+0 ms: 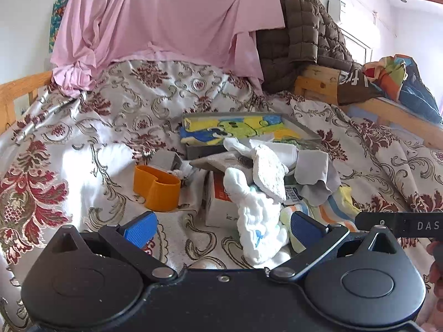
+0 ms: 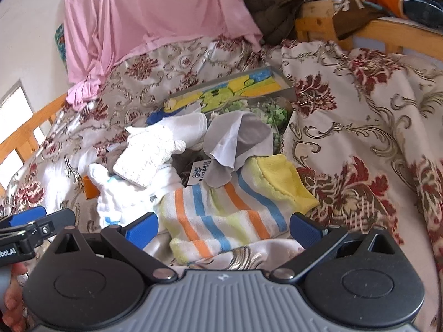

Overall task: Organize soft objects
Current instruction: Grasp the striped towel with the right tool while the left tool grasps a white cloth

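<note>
Left wrist view first: the left gripper (image 1: 223, 231) has its jaws spread wide with nothing clamped, and a crumpled white cloth (image 1: 257, 221) with small blue marks stands up between the blue pads, nearer the right one. Just behind it a white knitted piece (image 1: 270, 171) and a grey cloth (image 1: 315, 177) are draped over a small white carton (image 1: 221, 202). An orange heart-shaped container (image 1: 156, 191) sits off to the left on the floral bedspread (image 1: 83, 144). Further back there's a shallow grey tray (image 1: 301, 131) holding a yellow, green and blue towel (image 1: 232, 128).

Right wrist view: the right gripper (image 2: 224, 231) is also wide open and empty, hovering over a striped towel (image 2: 221, 215) with orange, blue and pale green bands, which lies flat on the bedspread between the fingers. A yellow cloth (image 2: 285, 182) lies against its far right end. The left gripper's tip shows at the left edge.

Way at the back, a pink sheet (image 1: 166, 19) hangs down over the bed, with a brown quilted jacket (image 1: 301, 33) beside it on the wooden frame (image 1: 318, 80).
</note>
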`<state>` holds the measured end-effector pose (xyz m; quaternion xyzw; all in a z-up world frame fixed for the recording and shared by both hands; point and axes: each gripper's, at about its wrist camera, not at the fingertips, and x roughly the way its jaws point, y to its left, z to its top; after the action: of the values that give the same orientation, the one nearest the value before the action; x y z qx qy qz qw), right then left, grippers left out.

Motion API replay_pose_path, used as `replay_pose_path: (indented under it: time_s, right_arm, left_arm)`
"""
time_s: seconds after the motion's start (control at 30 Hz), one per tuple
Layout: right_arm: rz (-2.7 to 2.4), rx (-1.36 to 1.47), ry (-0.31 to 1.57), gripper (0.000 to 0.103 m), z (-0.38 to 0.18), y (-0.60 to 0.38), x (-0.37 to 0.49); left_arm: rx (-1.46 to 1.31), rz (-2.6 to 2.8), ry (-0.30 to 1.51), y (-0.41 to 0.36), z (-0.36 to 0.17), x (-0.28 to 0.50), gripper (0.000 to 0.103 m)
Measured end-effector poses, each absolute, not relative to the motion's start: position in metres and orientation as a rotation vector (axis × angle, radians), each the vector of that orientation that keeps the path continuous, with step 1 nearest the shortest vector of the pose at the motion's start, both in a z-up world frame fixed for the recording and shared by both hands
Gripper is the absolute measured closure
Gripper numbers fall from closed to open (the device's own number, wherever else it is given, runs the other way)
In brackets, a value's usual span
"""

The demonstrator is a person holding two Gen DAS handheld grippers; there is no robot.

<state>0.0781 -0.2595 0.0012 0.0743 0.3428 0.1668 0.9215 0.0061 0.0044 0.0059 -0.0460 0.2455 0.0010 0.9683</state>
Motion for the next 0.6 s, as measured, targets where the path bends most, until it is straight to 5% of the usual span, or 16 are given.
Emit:
replay_pose_path:
  time_s: [0.27,0.6]
  right_arm:
    - [0.355,-0.009,0.723,0.000,-0.006,-0.263,0.121]
    - [0.456,0.115,0.755,0.000,-0.025,-0.278,0.161]
  left_arm:
    - [-0.100,-0.050,0.529,0.001,0.007,0.034,0.001]
    - [-0.194,-0.091,0.637,0.000,-0.011,0.078,0.001]
